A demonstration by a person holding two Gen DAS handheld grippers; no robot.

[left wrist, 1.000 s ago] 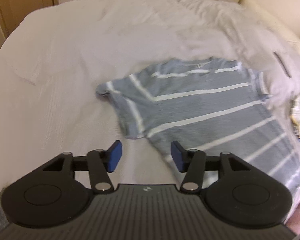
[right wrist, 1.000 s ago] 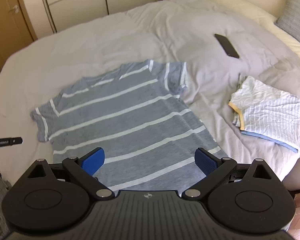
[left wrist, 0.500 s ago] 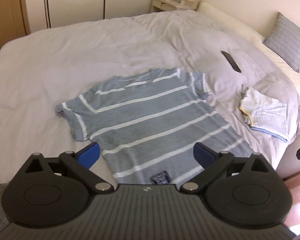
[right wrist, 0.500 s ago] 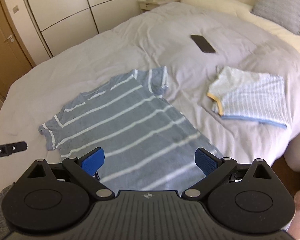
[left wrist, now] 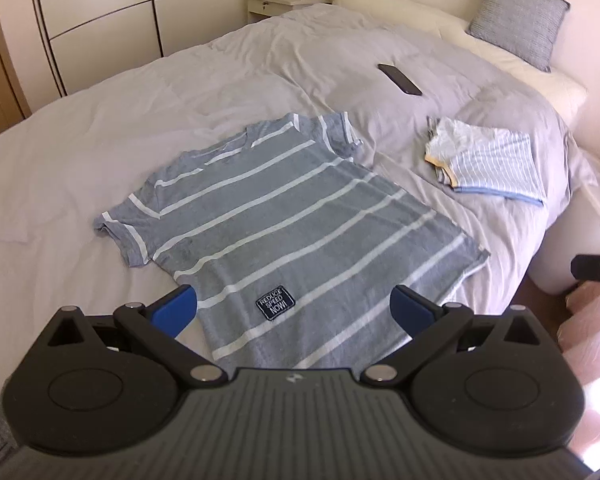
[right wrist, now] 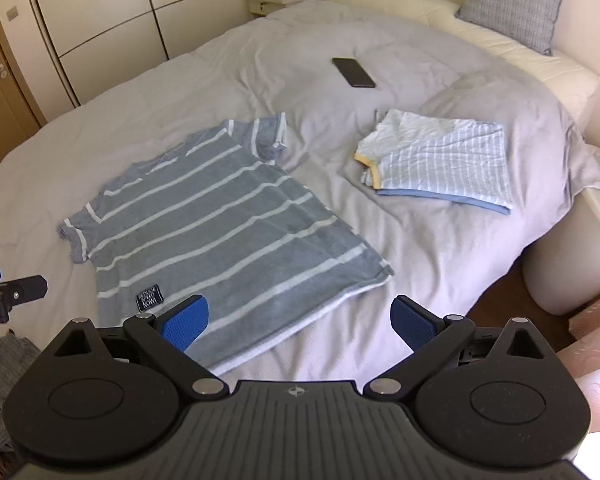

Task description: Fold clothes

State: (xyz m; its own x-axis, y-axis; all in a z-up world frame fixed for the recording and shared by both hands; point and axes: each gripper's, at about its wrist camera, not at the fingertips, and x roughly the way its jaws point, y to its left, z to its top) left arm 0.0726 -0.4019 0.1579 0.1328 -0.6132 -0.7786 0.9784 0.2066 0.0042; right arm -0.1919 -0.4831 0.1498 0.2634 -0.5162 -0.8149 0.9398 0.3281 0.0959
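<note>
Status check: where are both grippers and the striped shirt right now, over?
Left gripper open, empty. Right gripper open, empty. Grey striped T-shirt flat on bed, unfolded. Nothing on it; folded garment and phone lie apart.

T-shirt (left wrist: 284, 236) hem is hidden behind my left gripper (left wrist: 294, 312) body. In the right wrist view the patch (right wrist: 149, 298) text is too small to read. Left gripper there is cut by the frame edge. Nightstand (left wrist: 288, 0) items too small to identify. Can't tell what the folded garment (right wrist: 440, 160) is.
</note>
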